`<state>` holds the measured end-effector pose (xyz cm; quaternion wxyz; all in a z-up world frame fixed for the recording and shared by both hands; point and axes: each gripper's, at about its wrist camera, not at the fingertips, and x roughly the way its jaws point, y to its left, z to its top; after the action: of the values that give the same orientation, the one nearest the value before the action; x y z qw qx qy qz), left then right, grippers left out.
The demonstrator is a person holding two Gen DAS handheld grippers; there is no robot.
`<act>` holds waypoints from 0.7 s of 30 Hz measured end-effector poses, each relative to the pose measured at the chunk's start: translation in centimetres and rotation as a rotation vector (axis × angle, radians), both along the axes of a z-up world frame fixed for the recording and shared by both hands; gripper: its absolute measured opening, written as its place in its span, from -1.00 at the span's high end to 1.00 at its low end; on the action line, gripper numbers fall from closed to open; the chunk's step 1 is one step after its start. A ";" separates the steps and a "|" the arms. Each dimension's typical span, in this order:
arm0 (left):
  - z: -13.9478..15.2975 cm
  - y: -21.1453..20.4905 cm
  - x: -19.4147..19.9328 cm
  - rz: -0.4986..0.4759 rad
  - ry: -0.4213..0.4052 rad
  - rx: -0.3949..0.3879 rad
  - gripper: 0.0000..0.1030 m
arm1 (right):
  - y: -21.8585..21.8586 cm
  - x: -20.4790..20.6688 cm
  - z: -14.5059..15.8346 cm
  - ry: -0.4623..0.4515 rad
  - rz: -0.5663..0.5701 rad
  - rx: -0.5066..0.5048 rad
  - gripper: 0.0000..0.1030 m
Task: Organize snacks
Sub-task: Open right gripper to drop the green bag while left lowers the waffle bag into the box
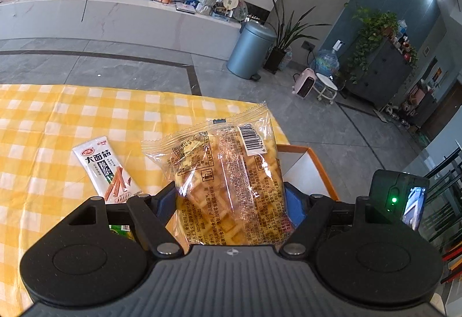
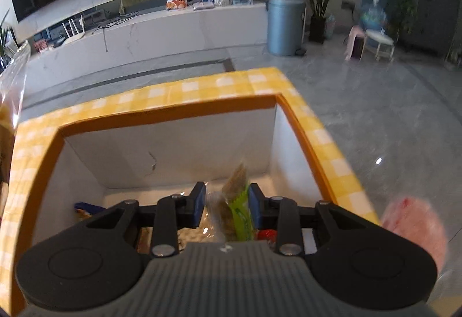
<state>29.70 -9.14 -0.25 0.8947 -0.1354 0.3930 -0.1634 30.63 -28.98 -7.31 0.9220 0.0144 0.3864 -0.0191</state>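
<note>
My left gripper [image 1: 228, 201] is shut on a clear-wrapped waffle packet [image 1: 228, 161], which stands up between the blue pads above the yellow checked tablecloth [image 1: 43, 115]. A white packet of red spicy sticks [image 1: 106, 170] lies on the cloth to the left of it. A green packet [image 1: 122, 230] peeks out under the left finger. In the right wrist view my right gripper [image 2: 227, 201] hangs inside the orange-rimmed white box [image 2: 161, 112], its pads closed on a green and brown snack packet [image 2: 239, 201] that sticks up between them. Other snacks lie on the box floor, among them a blue one [image 2: 83, 206] and a red one [image 2: 265, 234].
The box stands at the table's right end, its corner showing as the orange rim [image 1: 317, 161] in the left wrist view. Beyond the table edge is grey tiled floor with a blue bin [image 1: 249, 53]. A blurred pink shape [image 2: 415, 227] sits at the right, beside the box.
</note>
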 end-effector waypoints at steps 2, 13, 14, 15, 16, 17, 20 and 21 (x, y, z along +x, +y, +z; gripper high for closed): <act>0.0 -0.2 0.0 0.013 0.007 0.013 -0.67 | 0.1 -0.2 0.0 -0.002 0.020 0.002 0.16; 1.7 -2.9 0.4 0.039 0.016 0.132 -0.67 | -1.7 -4.7 5.3 -0.241 -0.002 0.006 -0.79; 1.7 -3.5 0.6 0.035 0.023 0.146 -0.67 | -2.3 -5.0 5.3 -0.241 -0.006 0.031 -0.79; 1.6 -4.1 0.8 0.024 0.033 0.166 -0.67 | -2.9 -5.4 5.3 -0.240 -0.004 0.048 -0.79; 1.5 -4.7 1.0 0.007 0.041 0.189 -0.67 | -3.3 -5.7 5.3 -0.236 0.001 0.055 -0.79; 1.4 -5.3 1.2 -0.003 0.047 0.210 -0.67 | -3.7 -6.0 5.3 -0.230 0.012 0.055 -0.79; 0.7 -7.4 1.8 -0.030 0.057 0.278 -0.67 | -4.5 -7.2 5.3 -0.231 0.032 0.070 -0.79; 0.4 -8.1 2.0 -0.032 0.065 0.296 -0.67 | -4.7 -7.3 5.3 -0.231 0.034 0.075 -0.80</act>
<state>31.74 -17.27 0.13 0.8889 -0.0011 0.4438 -0.1137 23.30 -33.73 -2.05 0.9594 0.0448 0.2783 0.0126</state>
